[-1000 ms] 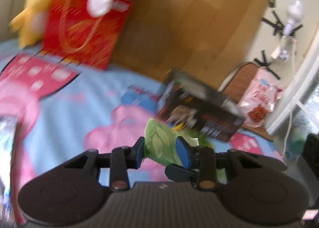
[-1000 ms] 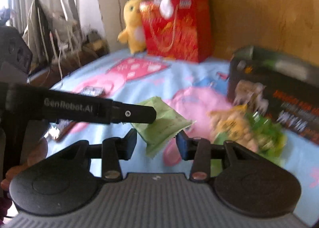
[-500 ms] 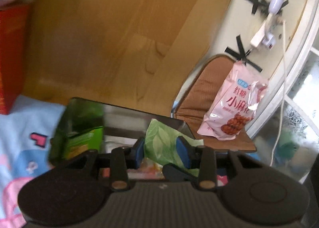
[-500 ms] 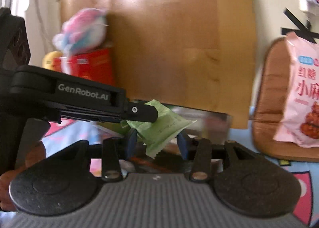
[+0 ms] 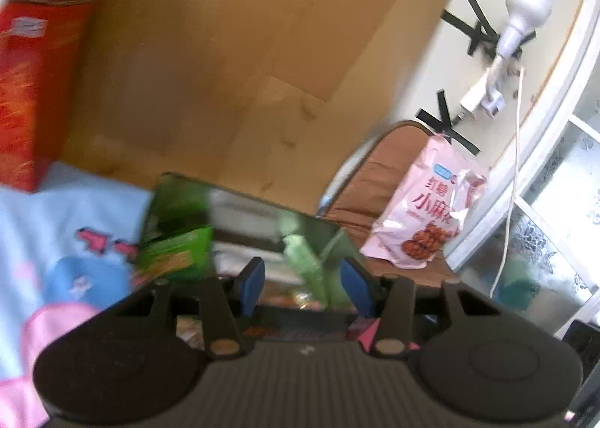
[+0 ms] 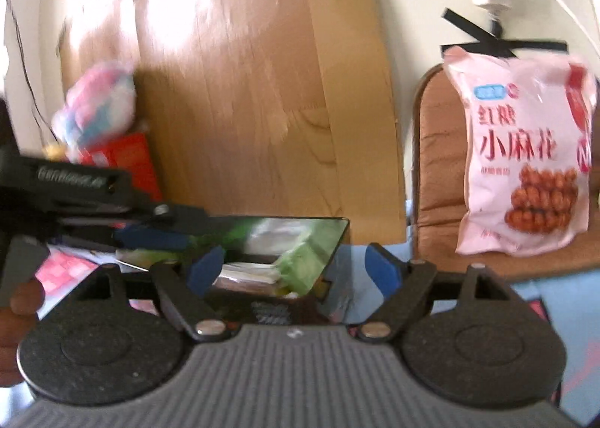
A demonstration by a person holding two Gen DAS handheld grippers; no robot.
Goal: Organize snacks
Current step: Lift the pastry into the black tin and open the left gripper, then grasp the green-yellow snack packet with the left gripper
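A dark open box (image 5: 180, 188) holding snack packets stands on the bed; it also shows in the right wrist view (image 6: 339, 237). My left gripper (image 5: 302, 283) is open over the box, and a light green packet (image 5: 305, 263) sits loose between its blue pads, blurred. In the right wrist view that green packet (image 6: 300, 259) lies inside the box. My right gripper (image 6: 296, 270) is open and empty just above the box. The left gripper's fingers (image 6: 150, 237) reach in from the left there. Another green packet (image 5: 176, 255) lies at the box's left side.
A pink snack bag (image 5: 427, 214) leans on a brown chair (image 5: 360, 184), also in the right wrist view (image 6: 525, 150). A wooden headboard (image 5: 225, 72) stands behind the box. A red gift bag (image 5: 33, 90) with a plush toy (image 6: 97, 105) sits left. A lamp and cord (image 5: 521, 15) hang on the wall.
Both grippers opened over the box. The green packet left the left gripper's grip and dropped toward the box.
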